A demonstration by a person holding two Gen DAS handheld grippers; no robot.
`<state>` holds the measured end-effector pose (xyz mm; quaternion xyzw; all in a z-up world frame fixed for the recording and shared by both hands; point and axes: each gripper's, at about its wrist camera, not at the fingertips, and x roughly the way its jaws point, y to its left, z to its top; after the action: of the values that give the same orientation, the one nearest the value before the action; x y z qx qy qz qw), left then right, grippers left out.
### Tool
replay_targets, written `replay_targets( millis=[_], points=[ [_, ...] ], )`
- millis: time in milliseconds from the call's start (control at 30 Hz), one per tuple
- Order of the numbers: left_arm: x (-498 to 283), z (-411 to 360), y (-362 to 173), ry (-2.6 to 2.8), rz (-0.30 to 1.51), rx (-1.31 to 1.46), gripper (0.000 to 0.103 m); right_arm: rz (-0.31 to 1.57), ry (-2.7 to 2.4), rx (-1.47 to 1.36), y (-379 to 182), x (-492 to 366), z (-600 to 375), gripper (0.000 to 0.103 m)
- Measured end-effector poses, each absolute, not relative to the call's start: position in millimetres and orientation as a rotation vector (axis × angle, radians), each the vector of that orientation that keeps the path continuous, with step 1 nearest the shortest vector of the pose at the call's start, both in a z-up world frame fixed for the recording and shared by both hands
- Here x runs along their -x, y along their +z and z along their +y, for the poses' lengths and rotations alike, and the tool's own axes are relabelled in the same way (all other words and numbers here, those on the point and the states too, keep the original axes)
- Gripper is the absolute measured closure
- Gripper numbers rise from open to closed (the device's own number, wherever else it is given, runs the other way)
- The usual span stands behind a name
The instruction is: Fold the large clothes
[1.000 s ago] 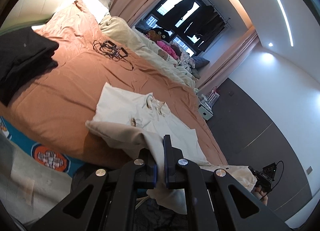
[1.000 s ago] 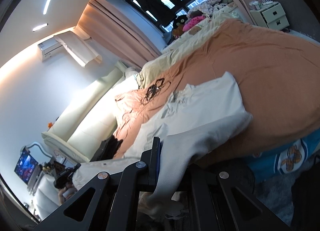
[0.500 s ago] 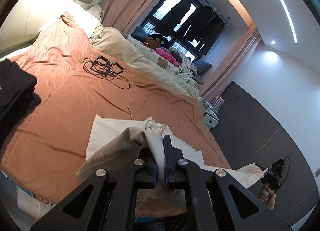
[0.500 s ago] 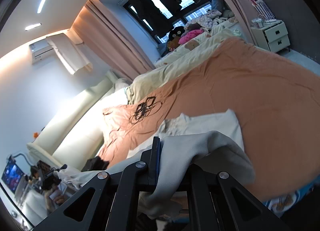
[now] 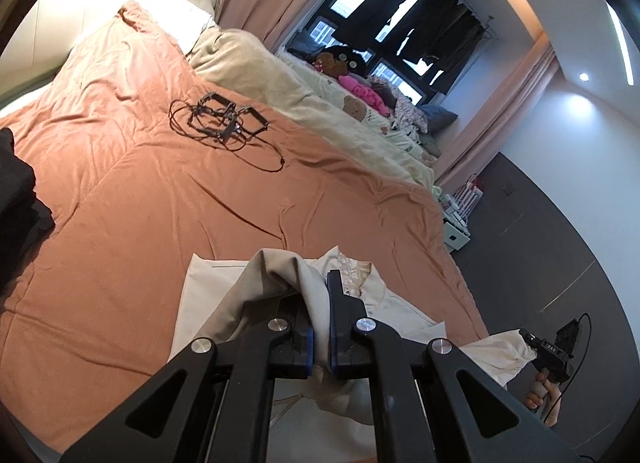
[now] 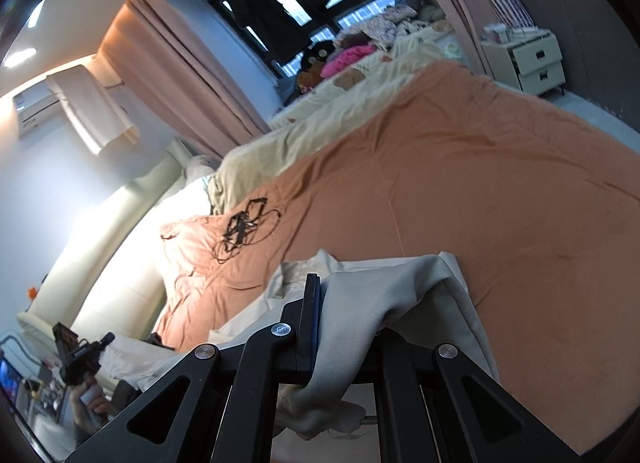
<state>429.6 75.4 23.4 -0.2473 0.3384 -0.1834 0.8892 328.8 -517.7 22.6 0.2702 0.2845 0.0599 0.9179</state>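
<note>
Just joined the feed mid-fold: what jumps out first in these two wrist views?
Both grippers, left gripper and right gripper, are clamped on the cream garment, its edge lifted above the orange bedspread. Farther up the bed lies a tangle of black cables.

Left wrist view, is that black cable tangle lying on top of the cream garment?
No, the black cable tangle lies on bare orange bedspread, apart from the cream garment.

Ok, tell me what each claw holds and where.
Both hold the cream garment: the left claw is shut on a bunched fold of its edge, the right claw likewise.
</note>
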Motion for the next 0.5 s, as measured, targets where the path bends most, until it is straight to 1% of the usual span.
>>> replay_targets(
  millis=[267,433,467,500],
  points=[
    [-480.9,66.1,-20.9,-0.337,0.798,0.510,0.096,0.674,0.088,-0.559,-20.1,-377.2,-526.3,0.096],
    [-515.8,55.6,-58.4,-0.311,0.883,0.504,0.096,0.751,0.043,-0.548,-50.1,-408.0,-528.0,0.095],
    [-523.8,54.3,-68.3,-0.307,0.908,0.507,0.094,0.769,0.035,-0.554,-56.5,-413.6,-529.3,0.092],
    [-531.3,53.1,-77.6,-0.294,0.937,0.506,0.092,0.791,0.026,-0.563,-64.0,-420.0,-531.1,0.078]
  ],
)
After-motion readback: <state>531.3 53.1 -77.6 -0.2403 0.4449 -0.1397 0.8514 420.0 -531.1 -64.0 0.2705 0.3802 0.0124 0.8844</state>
